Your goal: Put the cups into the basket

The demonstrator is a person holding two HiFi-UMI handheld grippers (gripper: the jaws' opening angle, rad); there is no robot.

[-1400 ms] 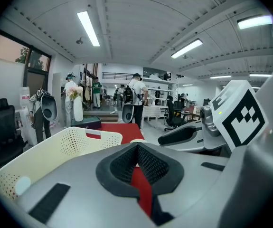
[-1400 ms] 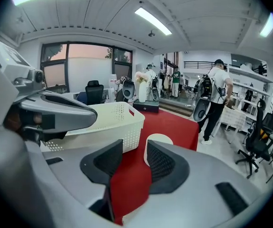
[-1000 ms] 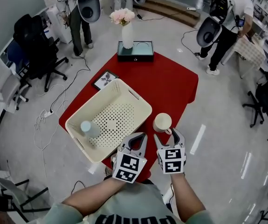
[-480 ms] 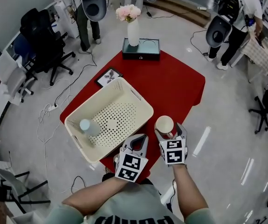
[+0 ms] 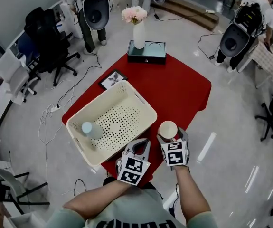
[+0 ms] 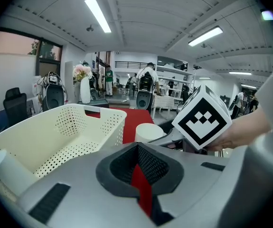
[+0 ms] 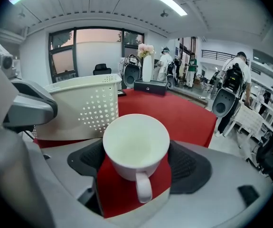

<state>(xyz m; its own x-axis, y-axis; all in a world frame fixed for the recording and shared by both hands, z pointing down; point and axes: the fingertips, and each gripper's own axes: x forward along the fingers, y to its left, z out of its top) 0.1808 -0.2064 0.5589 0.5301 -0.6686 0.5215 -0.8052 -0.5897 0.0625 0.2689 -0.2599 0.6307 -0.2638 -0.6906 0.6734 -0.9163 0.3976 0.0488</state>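
Observation:
A white mug (image 5: pixel 167 128) (image 7: pixel 135 144) stands upright on the red table (image 5: pixel 174 89) near its front edge, handle toward me. My right gripper (image 5: pixel 171 137) (image 7: pixel 138 161) reaches around it; its jaws are opening, one pad on each side of the mug, not pressing. The cream perforated basket (image 5: pixel 141 99) (image 6: pixel 79 122) (image 7: pixel 79 103) sits left of the mug, with a pale blue cup (image 5: pixel 89 128) (image 6: pixel 5 165) lying inside at its left end. My left gripper (image 5: pixel 138 144) (image 6: pixel 137 148) hovers shut and empty at the basket's near corner.
At the table's far end stand a white vase of pink flowers (image 5: pixel 139 30) and a dark box (image 5: pixel 147 51). A small picture frame (image 5: pixel 113 79) lies beyond the basket. Office chairs, cables and people surround the table on the glossy floor.
The right gripper has slid forward around the mug and its jaws have spread wider. The left gripper has barely moved. The head view has shifted slightly.

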